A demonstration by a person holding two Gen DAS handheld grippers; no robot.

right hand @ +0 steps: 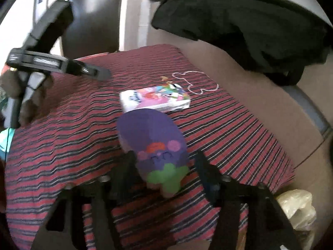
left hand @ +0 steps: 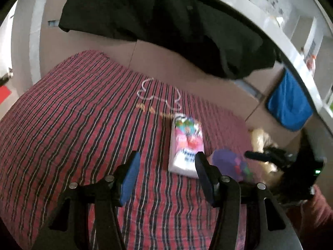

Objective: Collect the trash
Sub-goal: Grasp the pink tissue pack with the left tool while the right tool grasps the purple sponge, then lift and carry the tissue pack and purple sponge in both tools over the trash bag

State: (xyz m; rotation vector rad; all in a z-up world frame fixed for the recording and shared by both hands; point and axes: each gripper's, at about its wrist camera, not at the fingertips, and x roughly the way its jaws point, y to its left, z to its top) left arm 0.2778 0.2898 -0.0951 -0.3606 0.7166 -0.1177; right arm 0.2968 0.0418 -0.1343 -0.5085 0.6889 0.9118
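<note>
Surface: a bed (left hand: 72, 125) under a red striped cover; the trash lies on it, toward the wall side.
Carton: a small printed carton (left hand: 185, 143) lies flat on the cover, the landmark here.
Purple wrapper: a purple piece (right hand: 154, 143) with a cartoon print lies just beside the carton, on the side nearer the cameras.
Right gripper (right hand: 164, 166): fingers spread wide on either side of the purple wrapper; pads not pressing it as far as the blur allows.
Left gripper (left hand: 165, 175): fingers wide, empty, hovering near the carton's near end.
Bag: a pale plastic bag (right hand: 297, 208) sits off the bed edge, past the purple wrapper from the carton; probably where trash goes.
Progress: judged early; both carton and wrapper are on the bed, neither held.
Loose bits: a thin white loop (left hand: 158, 95) beyond the carton.
Room: open cover away from the wall; a dark cloth (left hand: 166, 25) hangs over the far side, and the wall runs close behind the carton.
</note>
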